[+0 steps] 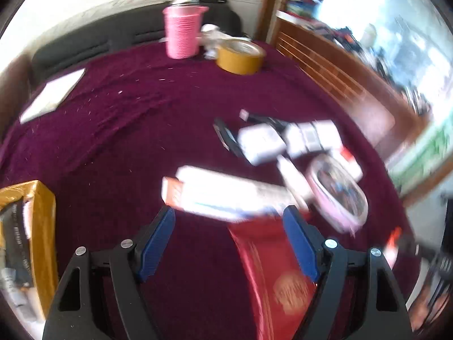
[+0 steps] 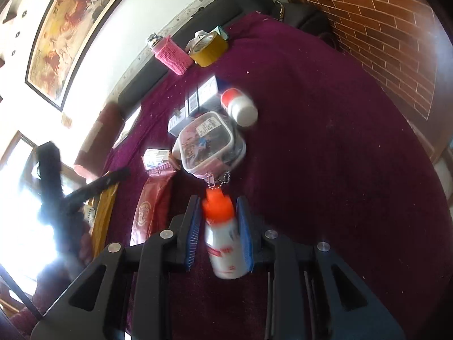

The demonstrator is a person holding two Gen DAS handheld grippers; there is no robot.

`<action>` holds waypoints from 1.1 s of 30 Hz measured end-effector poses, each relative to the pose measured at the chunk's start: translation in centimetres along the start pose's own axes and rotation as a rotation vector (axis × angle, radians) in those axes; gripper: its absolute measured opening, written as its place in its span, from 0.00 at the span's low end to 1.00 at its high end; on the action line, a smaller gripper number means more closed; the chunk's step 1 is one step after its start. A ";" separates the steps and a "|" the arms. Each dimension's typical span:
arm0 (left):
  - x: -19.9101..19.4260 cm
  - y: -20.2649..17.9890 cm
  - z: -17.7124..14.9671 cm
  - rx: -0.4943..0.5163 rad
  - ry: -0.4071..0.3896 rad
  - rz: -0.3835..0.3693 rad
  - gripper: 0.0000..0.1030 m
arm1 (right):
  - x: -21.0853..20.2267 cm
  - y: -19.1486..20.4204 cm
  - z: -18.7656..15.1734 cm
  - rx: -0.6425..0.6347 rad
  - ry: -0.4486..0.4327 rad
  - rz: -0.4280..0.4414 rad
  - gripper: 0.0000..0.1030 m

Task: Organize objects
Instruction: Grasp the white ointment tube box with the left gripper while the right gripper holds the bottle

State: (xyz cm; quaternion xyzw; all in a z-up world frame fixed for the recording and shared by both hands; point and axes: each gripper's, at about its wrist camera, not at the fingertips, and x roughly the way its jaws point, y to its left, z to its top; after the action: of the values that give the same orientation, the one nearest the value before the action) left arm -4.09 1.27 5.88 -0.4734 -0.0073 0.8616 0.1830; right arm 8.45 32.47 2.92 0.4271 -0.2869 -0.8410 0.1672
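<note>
Right gripper [image 2: 218, 226] clamped on orange-capped glue bottle [image 2: 222, 243] above purple cloth [image 2: 325, 170]; left gripper [image 1: 229, 226] wide apart, empty, over red packet [image 1: 271, 269]

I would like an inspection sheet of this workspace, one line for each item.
Surface: dark red cloth with pale specks.
Job's things: small bottle with orange cap; clear pouch; white boxes; white jar; long white box; red packet; yellow box at the left edge.
Clutter: pink-sleeved bottle, tape roll, white paper.
Grippers: left tongs open, empty; right tongs shut on the small bottle.
Cables: nothing seen.
Surroundings: framed picture, wooden floor, bright window.
</note>
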 end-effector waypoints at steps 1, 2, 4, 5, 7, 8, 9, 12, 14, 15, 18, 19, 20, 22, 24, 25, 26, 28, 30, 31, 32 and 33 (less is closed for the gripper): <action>0.6 1.1 1.0 -0.044 -0.003 -0.046 0.71 | 0.1 -0.3 0.0 0.001 -0.001 0.006 0.23; 1.2 1.8 1.9 -0.070 -0.004 -0.075 0.71 | 0.3 -0.4 0.1 0.005 0.000 0.011 0.23; 2.4 2.1 3.2 -0.077 -0.007 -0.095 0.71 | 0.9 -0.9 0.3 0.016 0.010 0.028 0.23; 3.1 1.6 3.6 -0.042 0.003 -0.106 0.71 | 1.2 -1.0 0.3 0.020 0.017 0.034 0.23; 4.7 0.2 4.2 0.073 0.055 -0.097 0.71 | 2.0 -1.1 0.5 0.027 0.030 0.032 0.23; 5.3 -0.4 4.3 0.131 0.078 -0.092 0.71 | 2.4 -1.1 0.4 0.029 0.037 0.031 0.23; 6.1 -1.2 4.3 0.196 0.111 -0.078 0.71 | 2.7 -0.9 0.4 0.027 0.047 0.028 0.23; 6.9 -2.0 3.3 0.303 0.217 -0.094 0.70 | 3.4 -0.3 0.3 0.018 0.061 0.015 0.24; 5.7 -1.6 2.6 0.314 0.226 -0.151 0.70 | 3.6 0.0 0.3 0.007 0.061 0.011 0.24; 5.1 -0.8 2.2 0.291 0.262 -0.221 0.69 | 3.7 0.2 0.4 0.005 0.060 0.009 0.24; 3.4 0.7 0.1 0.287 0.319 -0.316 0.69 | 4.1 0.3 0.7 0.006 0.060 0.014 0.24; 2.7 0.8 -1.0 0.304 0.336 -0.334 0.69 | 4.3 0.4 0.7 0.007 0.062 0.018 0.24; 2.0 1.0 -2.0 0.322 0.342 -0.342 0.69 | 4.4 0.4 0.7 0.006 0.064 0.018 0.24; 0.8 1.3 -3.8 0.371 0.343 -0.319 0.69 | 4.8 0.5 0.7 0.007 0.066 0.017 0.25; -0.4 1.3 -5.2 0.422 0.323 -0.290 0.69 | 5.0 0.7 0.6 0.007 0.071 0.015 0.25; -0.9 1.5 -5.6 0.427 0.318 -0.292 0.69 | 5.0 0.8 0.6 0.006 0.072 0.012 0.25; -1.3 1.6 -5.7 0.424 0.310 -0.289 0.69 | 5.0 0.8 0.6 0.006 0.071 0.013 0.28; -1.9 2.1 -5.7 0.393 0.284 -0.293 0.69 | 5.0 0.9 0.6 0.018 0.075 0.027 0.36; -1.7 2.8 -5.7 0.327 0.270 -0.303 0.69 | 5.1 1.1 0.7 0.017 0.081 0.020 0.37; -1.3 2.9 -5.4 0.289 0.262 -0.291 0.69 | 5.1 1.3 0.6 0.010 0.081 0.007 0.37; -1.2 3.1 -5.5 0.254 0.251 -0.286 0.69 | 5.1 1.4 0.6 0.003 0.081 0.000 0.37; -1.1 3.0 -5.2 0.225 0.226 -0.286 0.69 | 5.1 1.7 0.5 -0.005 0.083 -0.007 0.37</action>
State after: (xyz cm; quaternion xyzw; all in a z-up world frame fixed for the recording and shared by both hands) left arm -0.21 -2.75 3.32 -0.5376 0.0424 0.7637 0.3548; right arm 5.14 28.70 1.06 0.4624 -0.2760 -0.8238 0.1770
